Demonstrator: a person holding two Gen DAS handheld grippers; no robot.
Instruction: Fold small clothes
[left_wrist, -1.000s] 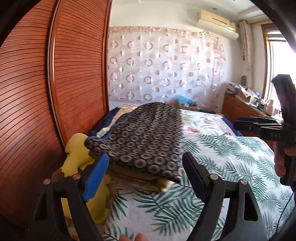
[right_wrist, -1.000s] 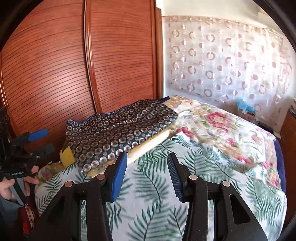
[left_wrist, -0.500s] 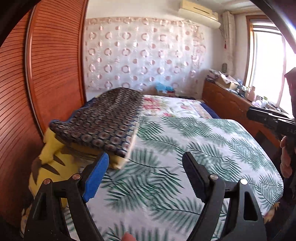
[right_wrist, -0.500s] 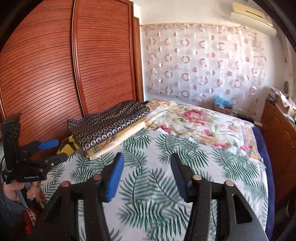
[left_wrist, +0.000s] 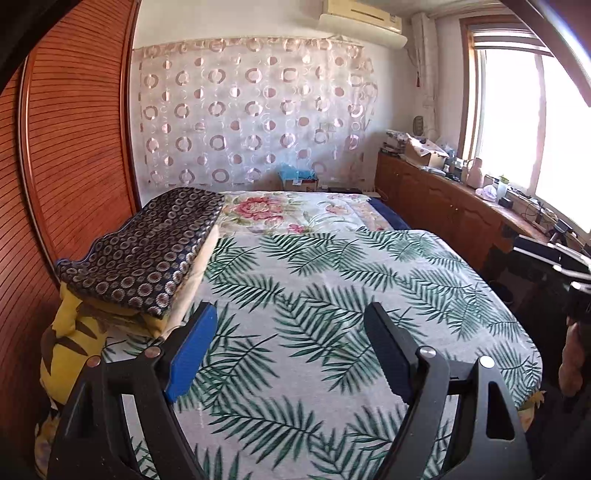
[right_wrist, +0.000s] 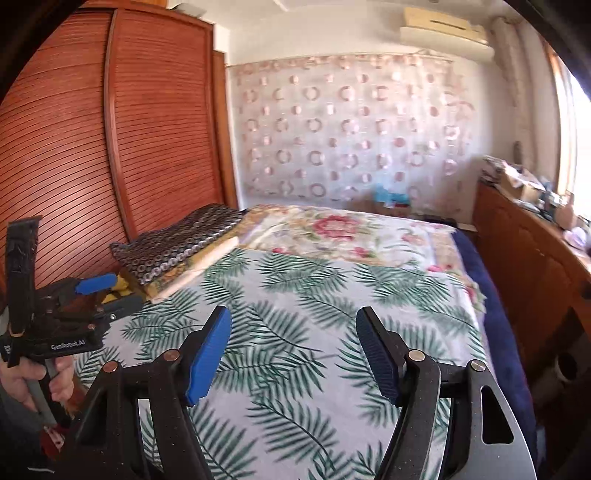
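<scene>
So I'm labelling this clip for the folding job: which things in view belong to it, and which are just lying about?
Belongs to the job:
folded patterned cloth
leaf-print bedspread
left tongs, open
right tongs, open

Just lying about:
yellow cushion
floral quilt
sideboard clutter
wardrobe

in front of me a bed (left_wrist: 461, 295) under a palm-leaf sheet (left_wrist: 332, 295), green fronds on white. beyond it a floral cover (left_wrist: 280, 212) with pink roses runs to the far end, navy bedding (right_wrist: 491, 295) showing along the right edge. left, a slatted reddish wooden wardrobe (left_wrist: 74, 155). on the back wall, a sheer curtain (left_wrist: 251, 114) dotted with rings, an air conditioner (left_wrist: 362, 18) above it. right side, a low wooden cabinet (left_wrist: 443, 206) cluttered with boxes and bottles, beneath a bright window (left_wrist: 517, 122). a yellow cushion (left_wrist: 70, 343) sits at the bed's left corner.
</scene>
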